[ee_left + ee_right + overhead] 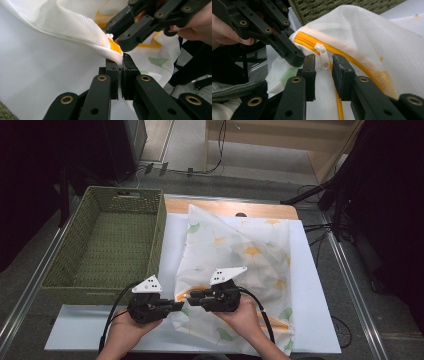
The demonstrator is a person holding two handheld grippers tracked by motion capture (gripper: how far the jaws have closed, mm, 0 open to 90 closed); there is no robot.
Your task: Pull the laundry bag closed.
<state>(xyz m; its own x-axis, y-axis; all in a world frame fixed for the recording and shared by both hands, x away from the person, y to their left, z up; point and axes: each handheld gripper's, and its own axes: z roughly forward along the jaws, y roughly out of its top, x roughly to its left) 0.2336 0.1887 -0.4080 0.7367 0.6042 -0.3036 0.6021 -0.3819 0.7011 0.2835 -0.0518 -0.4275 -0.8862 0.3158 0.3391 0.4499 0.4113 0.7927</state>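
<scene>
Zipper pull [323, 55]: we see a small white tab hanging off the orange zipper [359, 65], at the centre of the right gripper view, standing between that gripper's two pads with a gap on either side.
Mesh bag [240, 270]: we see a white mesh laundry bag printed with orange and green leaves, lying on the white sheet [310, 285] across the centre and lower right of the high view, its near left corner lifted.
Left gripper [121, 62]: pinched tight on the bag's hem just beside the zipper end, at the centre of its own view; it anchors the corner.
Right gripper [323, 65]: partly open, pads astride the pull and not pressing on it; nothing is held.
Step in hand: we judge this to be lining up on the pull, with the corner already braced.
Next move: we think the pads must close squarely on the thin tab, then draw along the zipper line while the left keeps tension; the tab is small and could slip sideways.
Basket [70, 260]: a green woven basket at the left of the high view, nothing inside.
</scene>
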